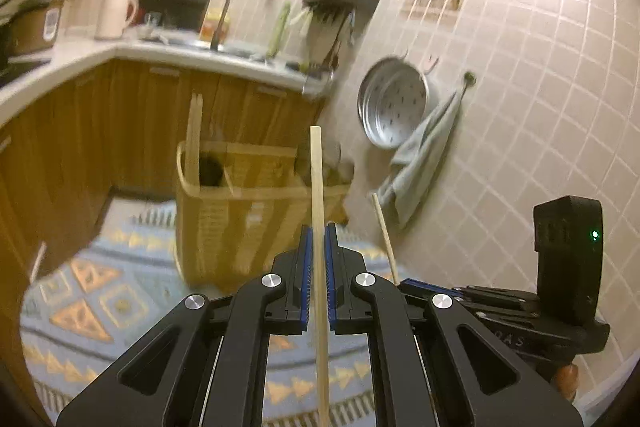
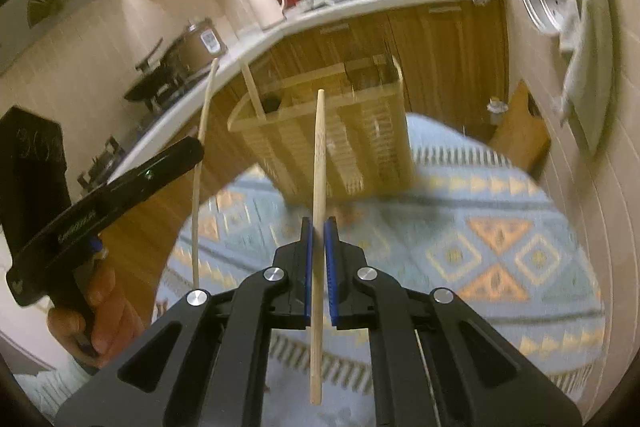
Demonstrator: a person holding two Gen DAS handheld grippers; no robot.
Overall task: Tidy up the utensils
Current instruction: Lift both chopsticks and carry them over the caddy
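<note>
Kitchen: tiled wall, wooden cabinets, white counter with sink far ahead of both tools; blurred in both views.
Patterned cloth [image 1: 100,307]: blue and orange, spread under everything, below and ahead of both sets of jaws.
Bamboo holder [image 1: 240,211]: standing on the cloth straight ahead of the left gripper, slightly left of its line; from the right wrist, ahead and just right of the jaws, tilted in the picture.
Holder's compartments: dividers visible from both wrists; two chopsticks [image 1: 195,139] upright in the far-left corner in the left view, only one stick clear there from the right wrist.
Steamer tray [image 1: 394,103]: hanging on the wall right of the left gripper, grey towel [image 1: 420,163] draped beside it.
Cutting board [image 2: 520,131]: leaning low against the wall, seen from the right wrist only.
Left gripper [image 1: 319,239]: clenched on left chopstick [image 1: 317,187], stick running up between the blue pads, tip in the air short of the holder.
Right gripper [image 2: 319,231]: clamped on right chopstick [image 2: 319,155], tip up in front of the holder's near wall.
Cross-view: right tool's chopstick poking up at the left view's lower right; left tool's body and the person's hand [image 2: 96,311] at the right view's lower left.
</note>
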